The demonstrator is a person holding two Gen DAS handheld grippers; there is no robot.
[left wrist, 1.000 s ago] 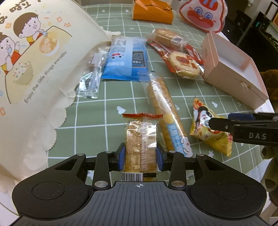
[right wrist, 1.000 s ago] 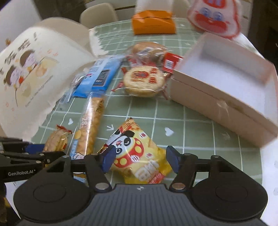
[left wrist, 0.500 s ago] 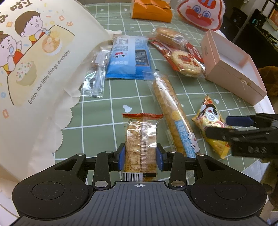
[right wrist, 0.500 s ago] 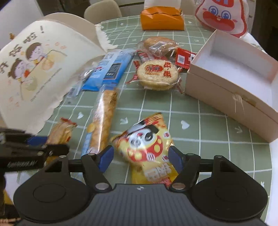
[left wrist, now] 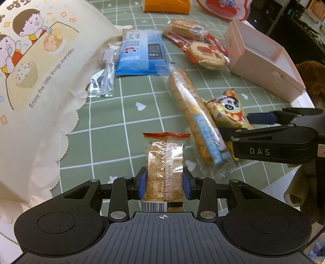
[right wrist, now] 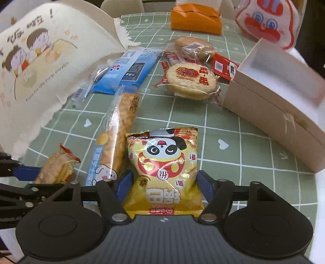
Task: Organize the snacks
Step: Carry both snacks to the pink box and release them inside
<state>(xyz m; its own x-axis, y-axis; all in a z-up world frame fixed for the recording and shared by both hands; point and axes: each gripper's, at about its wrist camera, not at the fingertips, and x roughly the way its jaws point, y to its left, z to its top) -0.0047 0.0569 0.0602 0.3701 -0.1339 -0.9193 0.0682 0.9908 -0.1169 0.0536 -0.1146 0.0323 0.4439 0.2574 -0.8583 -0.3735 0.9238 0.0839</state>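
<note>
My left gripper (left wrist: 164, 180) is shut on a small clear cracker packet (left wrist: 165, 162) with an orange top edge, held above the green checked tablecloth (left wrist: 105, 126). The packet also shows in the right wrist view (right wrist: 56, 166). My right gripper (right wrist: 164, 180) straddles a yellow panda snack bag (right wrist: 164, 162), its blue pads at the bag's two sides; the bag looks unsqueezed. The bag also shows in the left wrist view (left wrist: 225, 109). An open pink box (right wrist: 280, 101) stands to the right.
A long cracker stick pack (right wrist: 119, 130) lies beside the panda bag. Further back lie a blue packet (right wrist: 126, 69), a round rice cracker (right wrist: 191, 79), a bun (right wrist: 193, 48), red sachets (right wrist: 223, 65), an orange box (right wrist: 195, 18) and a cartoon pouch (right wrist: 268, 22). A cream paper bag (right wrist: 40, 67) fills the left.
My right gripper has moved in over the panda bag, which now sits straight between its jaws. My left gripper keeps hold of the cracker packet, and its view of the table has shifted.
</note>
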